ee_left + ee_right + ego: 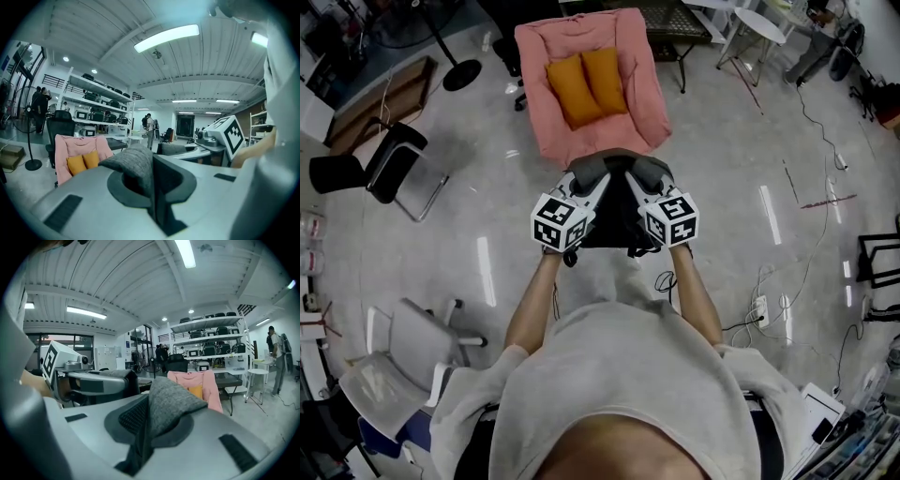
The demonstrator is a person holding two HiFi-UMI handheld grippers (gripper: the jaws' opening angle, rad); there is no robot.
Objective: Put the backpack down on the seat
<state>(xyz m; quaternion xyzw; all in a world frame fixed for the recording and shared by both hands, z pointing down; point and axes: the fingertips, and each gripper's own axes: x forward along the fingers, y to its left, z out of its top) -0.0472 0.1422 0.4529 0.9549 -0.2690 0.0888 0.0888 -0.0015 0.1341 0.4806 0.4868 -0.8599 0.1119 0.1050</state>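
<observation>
A dark backpack (614, 225) hangs between my two grippers, over the floor in front of the seat. My left gripper (595, 175) is shut on a grey woven strap (136, 164) of the backpack. My right gripper (645, 173) is shut on another grey strap (171, 401). Both grippers sit close side by side. The seat is a pink padded chair (591, 89) with two orange cushions (589, 84), just beyond the backpack. It also shows in the left gripper view, pink chair (79, 145), and in the right gripper view, pink chair (213, 387). Most of the backpack is hidden under the grippers.
A black folding chair (380, 159) stands at the left, a grey office chair (403, 347) at the near left. A fan stand (461, 73) and a white round table (761, 23) flank the seat. Cables and a power strip (761, 305) lie on the floor at the right.
</observation>
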